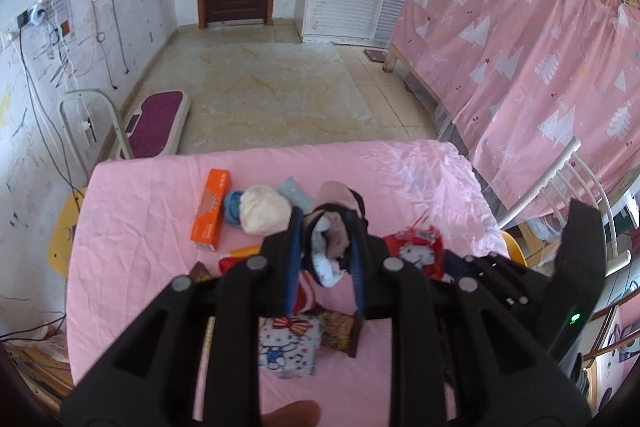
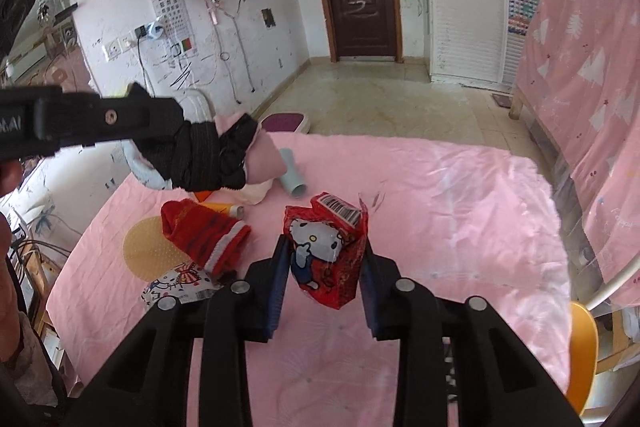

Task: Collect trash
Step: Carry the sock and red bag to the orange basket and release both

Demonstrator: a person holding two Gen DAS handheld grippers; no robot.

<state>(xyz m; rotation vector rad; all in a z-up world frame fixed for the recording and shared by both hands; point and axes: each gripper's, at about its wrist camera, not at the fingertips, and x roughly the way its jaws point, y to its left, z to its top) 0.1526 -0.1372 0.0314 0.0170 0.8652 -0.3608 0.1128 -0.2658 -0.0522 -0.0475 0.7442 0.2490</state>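
My left gripper [image 1: 326, 223] is shut on a bundle of black, pink and white cloth [image 1: 330, 247], held above the pink table. From the right wrist view the same bundle [image 2: 216, 155] hangs at the left, off the end of the left gripper [image 2: 176, 119]. My right gripper [image 2: 324, 247] is shut on a red cartoon-cat snack wrapper [image 2: 326, 251], its blue pads pressing both sides and lifting it off the cloth. The wrapper [image 1: 416, 251] also shows in the left wrist view.
On the pink tablecloth [image 2: 440, 195] lie an orange box [image 1: 212, 215], a cream cloth ball [image 1: 264, 209], a red sock [image 2: 208, 235], a grey tube [image 2: 294, 175], a white cartoon packet [image 1: 286, 345] and a brown wrapper [image 1: 340, 333]. A yellow chair [image 2: 582, 347] stands at the right.
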